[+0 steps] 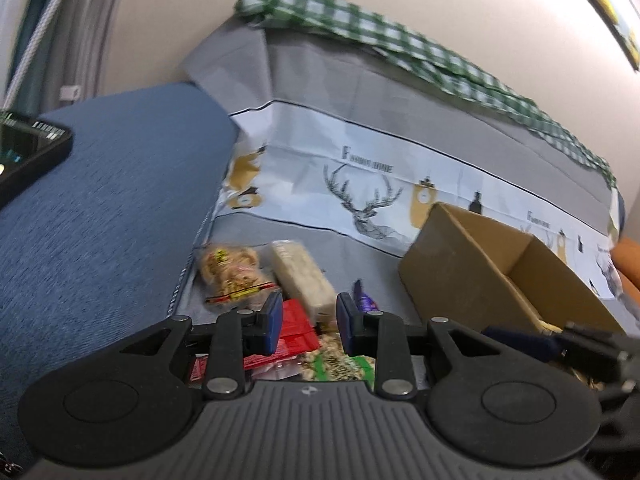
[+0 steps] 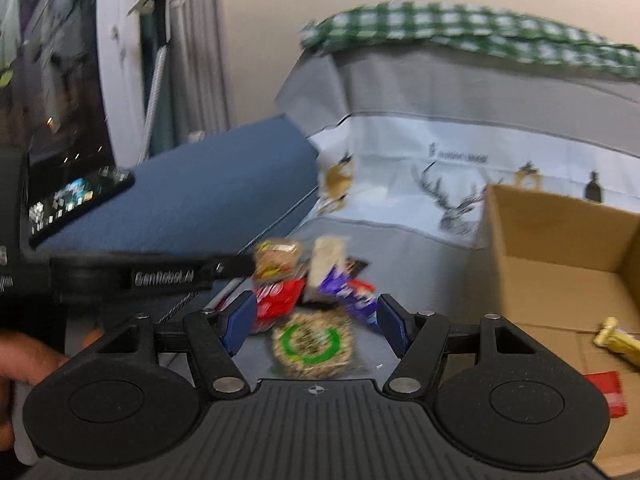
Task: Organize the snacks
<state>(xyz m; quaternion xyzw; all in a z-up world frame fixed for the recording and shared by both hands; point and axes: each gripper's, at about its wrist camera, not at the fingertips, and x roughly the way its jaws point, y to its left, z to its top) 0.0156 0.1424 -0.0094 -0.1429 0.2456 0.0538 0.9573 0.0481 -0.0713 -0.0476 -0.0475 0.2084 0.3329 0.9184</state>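
Observation:
A pile of snacks lies on grey cloth: a brown nut pack [image 1: 228, 276], a pale wrapped bar [image 1: 304, 280], a red packet [image 1: 298, 332], a purple packet [image 1: 364, 300] and a round pack with a green ring [image 2: 312, 344]. My left gripper [image 1: 309, 320] hangs low over the pile. Its jaws are narrow, with the red packet and the bar's end showing in the gap, and neither pad visibly presses on them. My right gripper [image 2: 316, 324] stands open above the round pack. An open cardboard box [image 2: 560, 248] to the right holds a yellow candy [image 2: 616, 340] and a red packet [image 2: 608, 394].
A blue cushion [image 1: 100, 220] rises to the left of the pile, with a lit phone [image 1: 24, 156] on it. A deer-print cloth [image 1: 360, 200] climbs behind, topped by a green checked cloth [image 1: 400, 36]. A hand [image 2: 24, 360] holds the left tool.

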